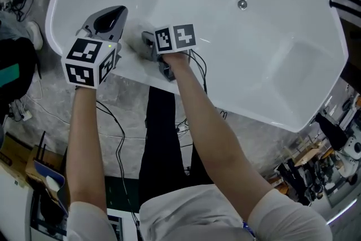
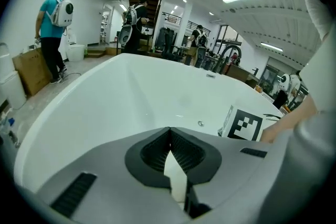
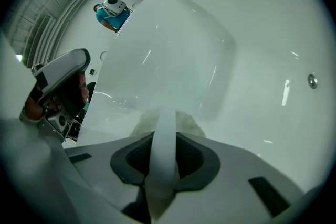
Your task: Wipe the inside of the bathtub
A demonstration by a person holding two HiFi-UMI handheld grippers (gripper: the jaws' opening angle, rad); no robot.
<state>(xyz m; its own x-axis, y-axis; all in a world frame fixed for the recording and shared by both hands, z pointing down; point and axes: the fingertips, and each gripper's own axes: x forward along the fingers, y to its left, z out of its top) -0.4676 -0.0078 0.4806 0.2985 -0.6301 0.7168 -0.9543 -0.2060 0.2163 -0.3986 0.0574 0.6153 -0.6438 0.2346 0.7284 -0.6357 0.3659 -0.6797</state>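
White gloss covers the whole bathtub (image 1: 265, 48), and we see no streak, foam or wet band on it, so the surface itself does not show how much has been wiped.

1. Right gripper (image 1: 144, 42): the jaws are clamped on a pale wiping cloth (image 3: 167, 122). A white strip of the cloth runs back between the jaws, and its fuzzy bulk lies just beyond the tips. The cloth is pressed to the inner wall at the near left end of the tub, just below the rim (image 1: 132, 69).

2. Left gripper (image 1: 114, 13): the jaws meet at their tips and hold nothing that we can make out (only a pale wedge shows in the gap behind the tips). It hovers over the near left rim, just left of the right gripper, and takes no part in the wiping.

3. Progress: we judge the task under way but far from complete. The cloth is working only the near left wall. The tub floor around the drain fitting (image 1: 242, 4), the far wall and the broad right end all lie well apart from the cloth and are left to cover.
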